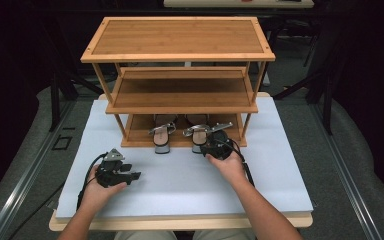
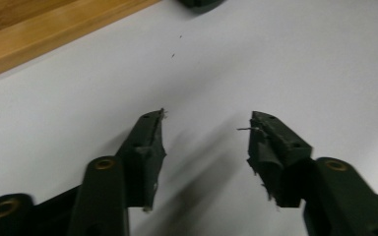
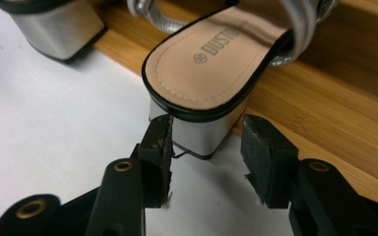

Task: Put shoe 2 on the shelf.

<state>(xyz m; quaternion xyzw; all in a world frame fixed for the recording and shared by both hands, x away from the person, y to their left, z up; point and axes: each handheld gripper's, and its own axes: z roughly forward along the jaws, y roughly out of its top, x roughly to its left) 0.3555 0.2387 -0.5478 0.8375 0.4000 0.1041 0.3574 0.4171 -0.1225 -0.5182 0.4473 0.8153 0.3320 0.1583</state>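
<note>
Two silver block-heel sandals stand on the bottom shelf of a bamboo shoe rack [image 1: 139, 134], heels hanging out over its front edge. The left sandal [image 1: 162, 136] stands free. My right gripper [image 1: 204, 147] is at the right sandal [image 1: 196, 131]. In the right gripper view it [image 3: 206, 124] is open, its jaws on either side of that sandal's silver heel [image 3: 202, 135]; the left pad [image 3: 158, 142] is at the heel's side and the right pad [image 3: 262, 147] stands a little off. My left gripper [image 1: 133, 176] rests low over the table at the front left, open [image 2: 207, 117] and holding nothing.
The rack has three tiers; its top shelf [image 1: 178, 37] and middle shelf [image 1: 180, 92] are bare. It stands at the back of a white mat [image 1: 180, 185]. A corner of the rack's base [image 2: 29, 34] lies ahead of the left gripper.
</note>
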